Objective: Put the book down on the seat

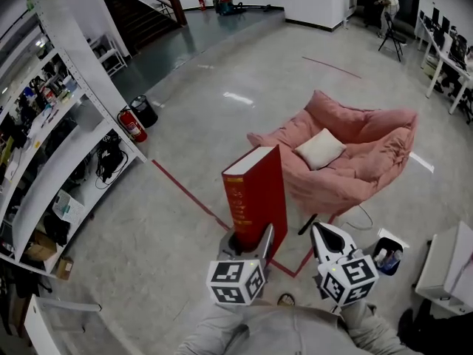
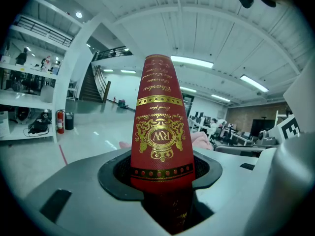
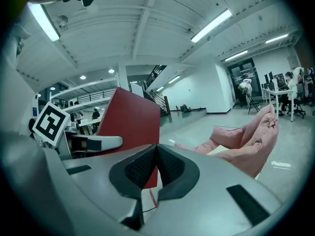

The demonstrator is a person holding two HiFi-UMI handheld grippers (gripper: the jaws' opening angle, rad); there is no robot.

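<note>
book (image 1: pixel 255 194) stands upright, its bottom end clamped in the left tongs (image 1: pixel 250 244). looks heavy and stiff, top-heavy held that low?
reply: probably. right tongs (image 1: pixel 326 237) pinched empty beside it, seat (image 1: pixel 369 157) ahead.

Open floor (image 1: pixel 222 72) spanned the centre and upper frame of the head view. A white cushion (image 1: pixel 320 148) occupied the middle of the pink seat (image 1: pixel 369 161), right of centre; bare upholstery showed to its right. Shelving (image 1: pixel 55 143) and a fire extinguisher (image 1: pixel 131 124) lined the left edge. White furniture (image 1: pixel 447 263) closed the lower right.
</note>
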